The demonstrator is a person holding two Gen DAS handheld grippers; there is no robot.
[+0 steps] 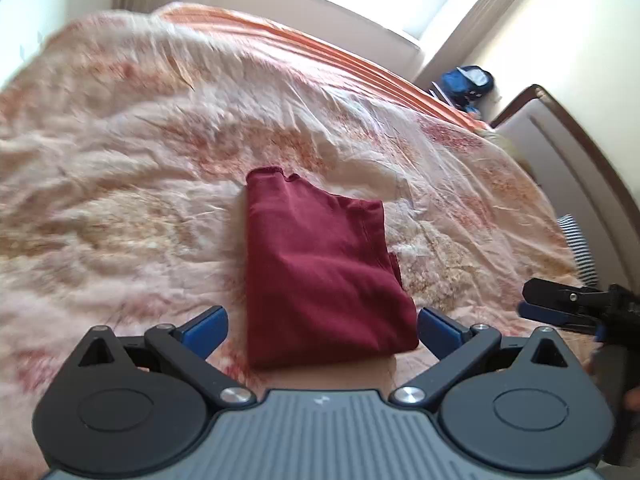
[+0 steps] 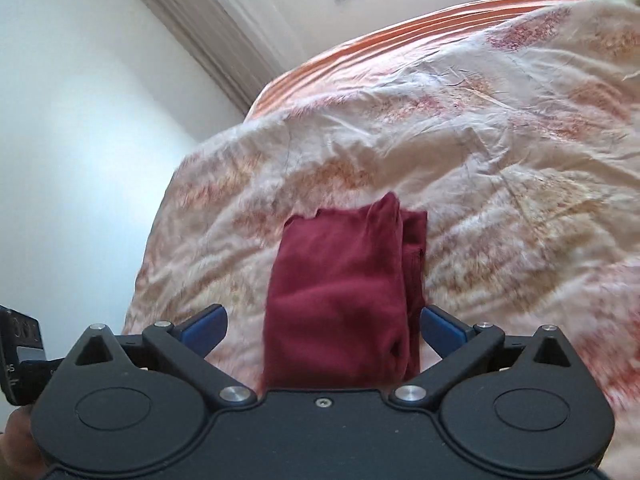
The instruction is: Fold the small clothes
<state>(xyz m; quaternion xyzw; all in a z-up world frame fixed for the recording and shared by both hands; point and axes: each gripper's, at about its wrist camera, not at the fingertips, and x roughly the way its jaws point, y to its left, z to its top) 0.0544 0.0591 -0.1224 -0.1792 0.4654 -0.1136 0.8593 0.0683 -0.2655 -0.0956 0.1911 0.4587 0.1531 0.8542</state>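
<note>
Here, folded maroon garment [image 1: 320,276] flat on the bedspread [image 1: 120,200], left gripper [image 1: 322,326] and right gripper [image 2: 324,326] both wide, empty.

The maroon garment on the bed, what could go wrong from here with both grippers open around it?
The maroon garment lies folded on a wrinkled, soft bedspread, so pressing or tugging may shift its layers. Its right edge shows loose stacked layers that could slip apart. The left gripper and right gripper are close together and might collide.

Folded maroon garment [image 2: 340,300] on bedspread [image 2: 500,160]
</note>
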